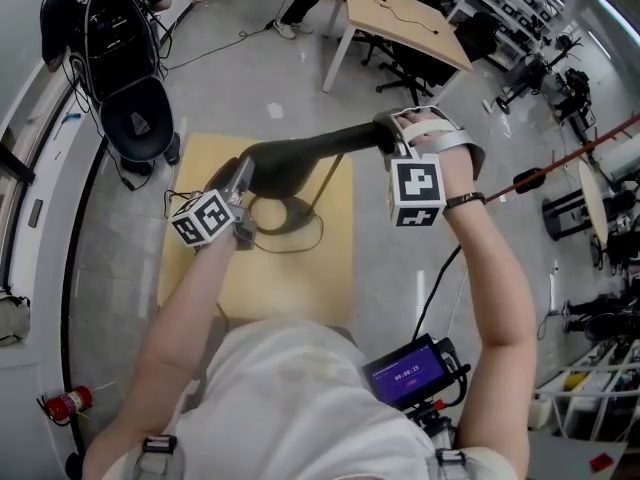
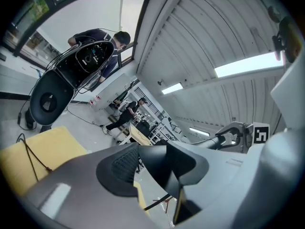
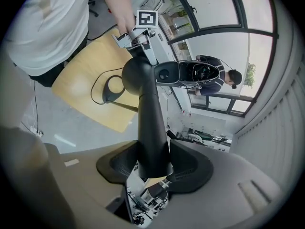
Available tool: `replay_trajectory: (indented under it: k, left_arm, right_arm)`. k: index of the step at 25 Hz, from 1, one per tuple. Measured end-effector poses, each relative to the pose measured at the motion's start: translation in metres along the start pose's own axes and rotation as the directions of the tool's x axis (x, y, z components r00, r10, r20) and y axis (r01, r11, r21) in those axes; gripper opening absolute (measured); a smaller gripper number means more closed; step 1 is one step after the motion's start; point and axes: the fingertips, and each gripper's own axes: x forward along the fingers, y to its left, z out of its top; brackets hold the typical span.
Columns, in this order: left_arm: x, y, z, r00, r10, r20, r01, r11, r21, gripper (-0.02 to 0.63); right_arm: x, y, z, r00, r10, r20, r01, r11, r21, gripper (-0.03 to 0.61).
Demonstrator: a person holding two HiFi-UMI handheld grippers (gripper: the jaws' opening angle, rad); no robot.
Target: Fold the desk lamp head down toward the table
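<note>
Lamp head [image 1: 320, 146] is a long matte-black bar, slim at one end and swelling to a rounded, wider end at the other. It sits up in the air over the small yellow desk [image 1: 200, 278], running roughly level across it. There's no readable writing on the part of the lamp that shows.

The only print around is the black-and-white square markers on the cube [image 1: 416, 190] of the right claw and the cube [image 1: 203, 218] of the left one. There's also a little purple screen [image 1: 405, 373] at the person's waist with digits too small for me to read.

The right claw [image 3: 151, 168] is clamped on the slim end, with the bar wedged right between both pads. The left claw [image 1: 243, 173] is at the fat rounded end, and in the left gripper view a dark lamp part fills the gap between its jaws, so it looks clenched on it too.

Below the lamp head, the lamp's ring-shaped base [image 1: 285, 213] lies flat on the desk. A thin stem [image 1: 325, 183] slants up from it, and a black cord [image 1: 318, 236] loops beside it.
</note>
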Motion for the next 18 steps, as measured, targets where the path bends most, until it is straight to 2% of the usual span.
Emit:
replay_trajectory:
  k: [18]
  left_arm:
    - [0.010, 0.002, -0.031, 0.998, -0.013, -0.055, 0.011, 0.999, -0.041, 0.183]
  right_arm:
    - [-0.004, -0.007, 0.001, 0.999, -0.024, -0.048, 0.018, 0.992, -0.122, 0.225]
